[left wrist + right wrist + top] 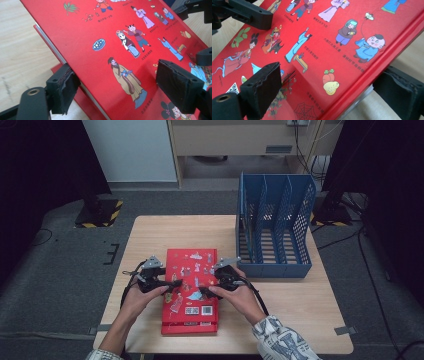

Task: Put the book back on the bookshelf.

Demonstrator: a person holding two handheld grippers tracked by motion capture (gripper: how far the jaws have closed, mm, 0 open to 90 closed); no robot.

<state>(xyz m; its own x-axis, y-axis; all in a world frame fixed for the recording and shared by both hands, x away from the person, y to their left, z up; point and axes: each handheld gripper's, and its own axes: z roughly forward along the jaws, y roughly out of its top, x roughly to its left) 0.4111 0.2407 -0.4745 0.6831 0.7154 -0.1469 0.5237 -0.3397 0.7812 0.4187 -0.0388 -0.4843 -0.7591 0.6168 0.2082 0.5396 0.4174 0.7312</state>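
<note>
A: Which step is this?
B: Lifting the flat red hardcover picture book (190, 290) off the pale wooden table (295, 305); next, probably stand it in the blue perforated plastic file rack (274, 227).
A: And the grips?
B: Left gripper (172, 284) straddles the book's left edge, right gripper (205, 292) its right edge; both seem clamped, though contact is unclear

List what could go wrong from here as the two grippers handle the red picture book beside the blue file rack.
1. The left gripper and right gripper pinch the red book only at its side edges. The glossy cover might slip, and the book could drop onto the table.
2. The blue file rack has narrow slots, so a tilted book could strike a divider.
</note>
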